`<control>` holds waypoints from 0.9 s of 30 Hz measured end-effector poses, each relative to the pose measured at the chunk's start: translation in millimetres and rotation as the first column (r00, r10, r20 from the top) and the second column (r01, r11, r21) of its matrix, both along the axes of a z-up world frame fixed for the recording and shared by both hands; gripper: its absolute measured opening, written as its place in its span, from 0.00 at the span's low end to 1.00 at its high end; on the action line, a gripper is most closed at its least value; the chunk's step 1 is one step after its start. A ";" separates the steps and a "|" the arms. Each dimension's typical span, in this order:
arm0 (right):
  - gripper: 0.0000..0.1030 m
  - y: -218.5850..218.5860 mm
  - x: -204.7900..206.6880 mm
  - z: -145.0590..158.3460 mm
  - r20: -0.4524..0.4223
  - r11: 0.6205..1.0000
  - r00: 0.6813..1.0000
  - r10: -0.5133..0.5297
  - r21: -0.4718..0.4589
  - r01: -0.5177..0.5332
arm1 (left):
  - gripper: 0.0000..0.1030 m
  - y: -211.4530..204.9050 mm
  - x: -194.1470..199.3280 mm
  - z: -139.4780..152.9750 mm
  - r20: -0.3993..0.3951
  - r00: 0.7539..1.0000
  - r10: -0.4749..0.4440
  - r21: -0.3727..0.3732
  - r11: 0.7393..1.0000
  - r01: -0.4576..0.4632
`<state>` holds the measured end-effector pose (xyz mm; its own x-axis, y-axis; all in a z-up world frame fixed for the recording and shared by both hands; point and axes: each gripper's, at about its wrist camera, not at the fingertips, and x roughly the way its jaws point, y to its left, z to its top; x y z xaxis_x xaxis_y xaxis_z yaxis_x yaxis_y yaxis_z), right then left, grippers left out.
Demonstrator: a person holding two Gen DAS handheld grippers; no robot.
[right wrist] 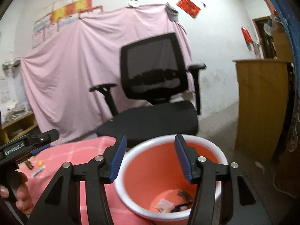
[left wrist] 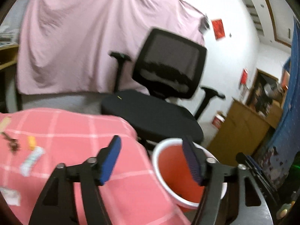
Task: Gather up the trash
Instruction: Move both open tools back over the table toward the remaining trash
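White plastered wall [right wrist: 215, 60] behind everything, draped across the middle and left of the frame with a wrinkled pink sheet [right wrist: 78, 71]. Above the sheet, upper left, a strip of paper posters [right wrist: 75, 7] in red and yellow. Red paper decorations [right wrist: 188, 5] pinned upper right. Black mesh-backed office chair [right wrist: 155, 78] at centre, armrests out to both sides, seat just behind a bench covered in pink checked cloth [left wrist: 75, 127]. Wooden cabinet [right wrist: 262, 103] at right, dark doorway [right wrist: 266, 37] beyond it. Low wooden shelf [right wrist: 16, 123] with papers at far left. Grey concrete floor [right wrist: 225, 123] lower right. Blue patterned fabric [left wrist: 292, 103] along the right edge.
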<state>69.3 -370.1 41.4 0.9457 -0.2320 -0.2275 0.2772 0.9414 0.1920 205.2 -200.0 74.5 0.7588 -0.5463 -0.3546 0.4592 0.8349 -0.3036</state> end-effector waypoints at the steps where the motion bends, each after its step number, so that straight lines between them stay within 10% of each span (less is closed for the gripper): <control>1: 0.63 7.3 -1.8 4.6 0.017 1.000 1.000 0.015 -0.009 -0.015 | 0.88 10.9 -4.4 2.9 0.014 0.999 0.029 -0.007 1.000 -0.029; 9: 1.00 61.2 -4.2 28.1 0.110 0.990 0.985 0.133 -0.056 -0.128 | 0.98 103.8 -50.4 16.2 0.162 0.951 0.265 0.003 0.963 -0.268; 27: 1.00 169.1 -0.9 23.1 0.134 0.901 0.904 0.407 -0.224 -0.372 | 0.98 197.9 -105.8 -21.0 0.232 0.890 0.393 0.088 0.903 -0.421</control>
<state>68.3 -201.0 64.5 0.9891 0.1410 -0.0415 -0.1407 0.9900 0.0119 99.4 -2.1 53.5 0.9676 -0.1327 -0.2150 0.1100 0.9873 -0.1143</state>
